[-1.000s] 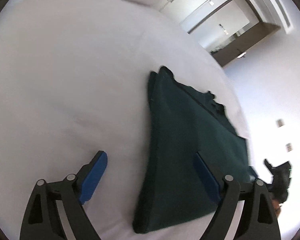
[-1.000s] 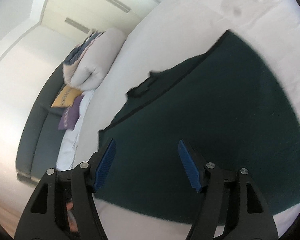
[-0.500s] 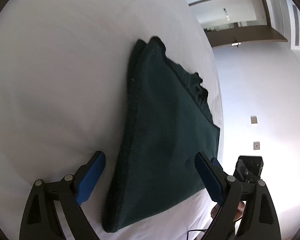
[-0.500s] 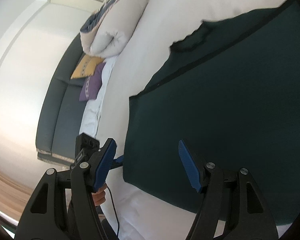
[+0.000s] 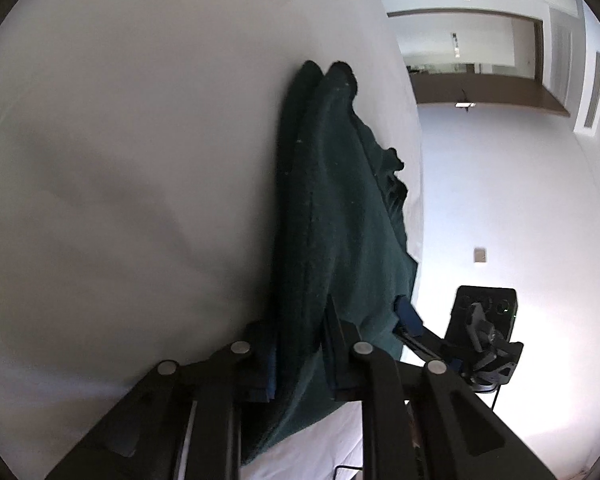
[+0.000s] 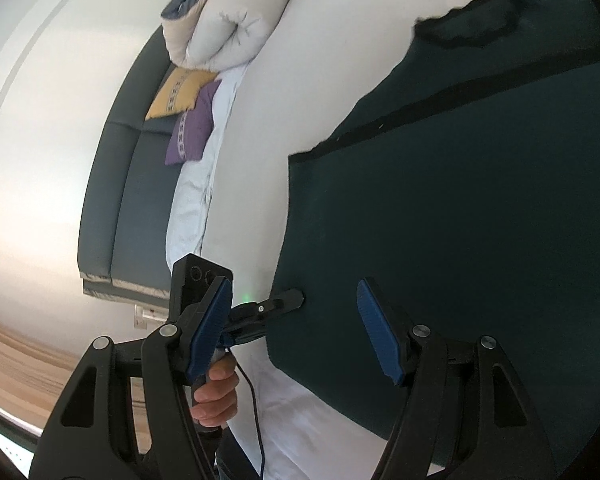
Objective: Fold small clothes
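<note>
On the white bed (image 5: 120,200), the left gripper (image 5: 300,364), wide open half a second ago, is closing its jaws on the near corner of the dark green garment (image 5: 332,220) — cloth bunched between the pads, so the next fold looks ready to start. Right gripper (image 6: 296,328) hangs half open over the near hem, empty (nothing between its blue pads). Flat on the bedding, the garment runs lengthwise away from the left gripper, what's probably its neckline at the far end.
</note>
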`<state>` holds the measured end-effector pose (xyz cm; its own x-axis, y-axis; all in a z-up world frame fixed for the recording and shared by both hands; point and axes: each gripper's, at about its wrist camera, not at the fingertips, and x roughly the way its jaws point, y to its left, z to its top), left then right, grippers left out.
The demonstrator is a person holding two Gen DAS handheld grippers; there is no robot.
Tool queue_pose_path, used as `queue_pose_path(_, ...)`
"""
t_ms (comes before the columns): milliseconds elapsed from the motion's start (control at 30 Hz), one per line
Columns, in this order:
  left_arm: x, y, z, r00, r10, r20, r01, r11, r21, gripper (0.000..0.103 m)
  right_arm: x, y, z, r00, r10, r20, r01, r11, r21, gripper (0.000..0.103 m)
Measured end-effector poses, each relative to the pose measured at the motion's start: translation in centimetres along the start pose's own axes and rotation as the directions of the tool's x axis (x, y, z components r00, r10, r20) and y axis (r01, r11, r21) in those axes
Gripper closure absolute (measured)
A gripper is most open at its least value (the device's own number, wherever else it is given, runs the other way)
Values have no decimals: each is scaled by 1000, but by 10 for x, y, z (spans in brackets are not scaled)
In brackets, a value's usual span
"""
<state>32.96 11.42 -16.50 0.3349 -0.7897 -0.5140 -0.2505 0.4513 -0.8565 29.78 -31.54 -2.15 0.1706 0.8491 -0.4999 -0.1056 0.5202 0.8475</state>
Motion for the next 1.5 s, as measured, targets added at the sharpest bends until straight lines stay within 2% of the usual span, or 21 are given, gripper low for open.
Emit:
queue_pose_path(67, -1, -2, -2, 1000, 7, 17, -7, 1000, 12, 87, 16, -3, 2, 999, -21, -46, 21, 1000, -2, 38)
queue_pose_path(133, -2, -7, -4, 1000, 15, 28, -16, 1000, 26, 87, 32, -17, 3, 991, -98, -91, 100, 995, 22, 40)
queue_pose_path(267, -7, -21, -7, 998, 38, 51, -41, 997, 67, 88, 33, -35, 5, 998, -15, -64, 19, 998, 68, 42)
queue_pose_path(433, -8, -40, -10, 996, 46, 73, -52, 996, 77, 88, 34, -35, 3, 999, 10, -48, -7, 998, 60, 41)
queue_pose_path(533, -7, -69, -15, 995, 61, 83, -71, 989, 130, 88, 10, -42, 6, 996, 87, 12, -88, 989, 123, 40)
queue_pose_path(733, 20, -142, -31, 996, 62, 65, -76, 966, 247, 88, -60, -74, 14, 976, 163, 145, -188, 965, 182, 35)
queue_pose_path(800, 44, -166, -38, 997, 61, 45, -71, 958, 279, 88, -81, -85, 15, 967, 177, 181, -212, 957, 198, 31)
queue_pose_path(1000, 134, -206, -66, 997, 53, -47, -35, 942, 332, 88, -141, -120, 18, 940, 190, 283, -262, 935, 240, 31)
queue_pose_path(1067, 170, -212, -77, 994, 52, -98, -15, 939, 344, 84, -160, -132, 21, 929, 192, 317, -278, 927, 253, 30)
queue_pose_path(1167, 197, -205, -86, 988, 34, -151, 15, 949, 316, 80, -170, -145, 14, 931, 159, 330, -257, 925, 279, 29)
queue_pose_path(1200, 196, -203, -87, 988, 19, -153, 30, 950, 312, 76, -171, -148, 13, 934, 152, 323, -249, 925, 287, 29)
queue_pose_path(1233, 190, -204, -89, 989, 7, -145, 40, 945, 324, 61, -171, -151, 12, 937, 150, 316, -246, 925, 289, 29)
queue_pose_path(1300, 173, -208, -90, 995, 17, -101, 21, 931, 364, 45, -170, -150, 12, 941, 152, 304, -241, 929, 280, 29)
queue_pose_path(1400, 141, -206, -89, 998, 16, -55, 9, 910, 414, 44, -165, -141, 14, 954, 112, 278, -189, 944, 271, 29)
queue_pose_path(1500, 119, -192, -83, 999, 45, -8, -37, 901, 432, 44, -154, -126, 20, 975, 34, 219, -89, 965, 247, 29)
